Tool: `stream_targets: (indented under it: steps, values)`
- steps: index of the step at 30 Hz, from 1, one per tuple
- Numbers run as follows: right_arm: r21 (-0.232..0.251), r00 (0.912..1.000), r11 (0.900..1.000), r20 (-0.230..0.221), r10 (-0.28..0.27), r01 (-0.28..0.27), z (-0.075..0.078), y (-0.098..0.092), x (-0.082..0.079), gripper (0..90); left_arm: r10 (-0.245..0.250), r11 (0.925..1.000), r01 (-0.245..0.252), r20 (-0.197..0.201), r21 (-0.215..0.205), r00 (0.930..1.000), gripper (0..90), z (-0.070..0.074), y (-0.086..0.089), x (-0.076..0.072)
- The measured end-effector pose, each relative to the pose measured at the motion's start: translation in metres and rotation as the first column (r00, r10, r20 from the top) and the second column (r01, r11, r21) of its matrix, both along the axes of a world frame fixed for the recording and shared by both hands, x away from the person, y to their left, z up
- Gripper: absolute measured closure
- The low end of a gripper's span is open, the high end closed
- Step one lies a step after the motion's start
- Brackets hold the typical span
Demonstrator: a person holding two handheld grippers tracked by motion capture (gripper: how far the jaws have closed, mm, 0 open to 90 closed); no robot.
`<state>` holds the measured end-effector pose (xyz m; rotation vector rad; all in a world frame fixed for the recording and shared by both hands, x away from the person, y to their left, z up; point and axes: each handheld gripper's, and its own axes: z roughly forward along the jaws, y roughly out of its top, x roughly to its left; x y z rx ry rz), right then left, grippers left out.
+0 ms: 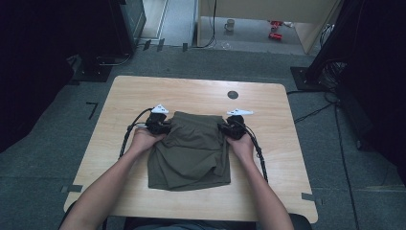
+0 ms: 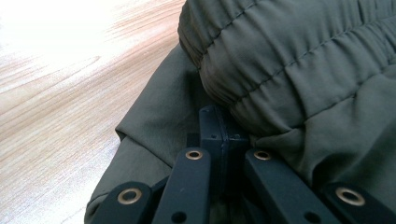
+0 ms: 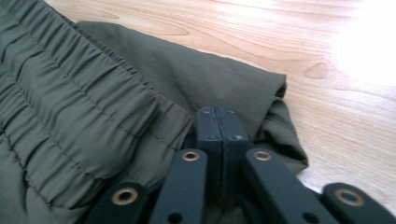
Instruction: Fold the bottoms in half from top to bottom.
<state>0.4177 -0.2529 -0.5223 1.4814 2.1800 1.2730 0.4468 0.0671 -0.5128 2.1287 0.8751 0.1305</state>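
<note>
Overhead, both hands flank the olive shorts (image 1: 191, 151); close up, each tool (image 2: 223, 135) (image 3: 219, 135) is clenched on fabric.

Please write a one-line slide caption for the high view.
Both grippers, left and right, pinch olive shorts on a wooden table.

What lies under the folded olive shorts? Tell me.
The olive shorts lie on the wooden table. Both grippers pinch cloth at the waistband end. Anything beneath the fabric is hidden.
</note>
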Motion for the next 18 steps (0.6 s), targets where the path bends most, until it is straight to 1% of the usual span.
stream_targets:
  steps: [1,2,4,5,7,8,9,11,12,13,14,15,17,18]
  values:
    - [0.013,1.0,1.0,-0.009,0.003,-0.003,0.0,-0.001,0.001,84.6,0.001,1.0,-0.001,-0.008,0.003,1.0,89.5,0.001,0.0,0.0]
    - [0.039,0.9997,0.999,-0.023,0.009,-0.008,0.001,-0.003,0.001,81.9,0.007,1.0,-0.007,-0.006,0.006,1.0,84.9,0.003,0.002,0.0]
    - [0.105,0.9992,0.994,-0.038,0.012,-0.007,0.004,-0.009,0.001,74.2,0.017,0.9998,-0.017,0.024,0.008,0.9996,69.0,0.01,0.006,0.0]
    - [0.112,0.9992,0.994,-0.038,0.012,-0.008,0.005,-0.011,0.001,71.8,0.026,0.9997,-0.026,0.034,0.005,0.9991,66.1,0.014,0.008,-0.001]
    - [0.115,0.999,0.993,-0.038,0.022,-0.017,0.009,-0.013,-0.001,68.7,0.028,0.9996,-0.028,0.05,0.002,0.9984,60.4,0.02,0.011,-0.002]
    - [0.118,0.999,0.993,-0.035,0.027,-0.023,0.012,-0.014,-0.003,68.5,0.021,0.9997,-0.021,0.064,0.01,0.9977,59.1,0.024,0.013,-0.004]
    - [0.121,0.9989,0.992,-0.03,0.035,-0.031,0.016,-0.013,-0.005,68.5,0.021,0.9997,-0.022,0.069,0.013,0.9974,57.7,0.026,0.014,-0.005]
    - [0.119,0.9988,0.992,-0.015,0.047,-0.045,0.021,-0.011,-0.009,68.4,0.019,0.9998,-0.02,0.062,0.005,0.9979,57.0,0.031,0.017,-0.007]
    - [0.116,0.9984,0.992,-0.008,0.056,-0.055,0.024,-0.01,-0.011,68.4,0.016,0.9998,-0.017,0.063,0.012,0.9979,57.0,0.033,0.017,-0.009]
    - [0.112,0.998,0.992,0.003,0.064,-0.064,0.027,-0.008,-0.014,68.6,0.003,0.9996,-0.005,0.073,0.026,0.9973,56.9,0.035,0.017,-0.012]
    - [0.102,0.9971,0.992,0.021,0.074,-0.076,0.031,-0.006,-0.017,68.6,0.0,0.9995,-0.003,0.08,0.032,0.9968,56.9,0.035,0.017,-0.014]
    - [0.091,0.9964,0.992,0.029,0.08,-0.082,0.033,-0.005,-0.02,68.6,-0.005,0.9992,0.002,0.081,0.041,0.9967,56.7,0.037,0.018,-0.017]
    - [0.077,0.9948,0.992,0.036,0.096,-0.098,0.037,-0.002,-0.025,68.7,-0.016,0.9983,0.01,0.098,0.058,0.9951,56.1,0.04,0.019,-0.022]
    - [0.075,0.9939,0.992,0.039,0.103,-0.106,0.039,-0.001,-0.028,68.8,-0.02,0.9976,0.013,0.099,0.068,0.9949,55.6,0.042,0.019,-0.024]
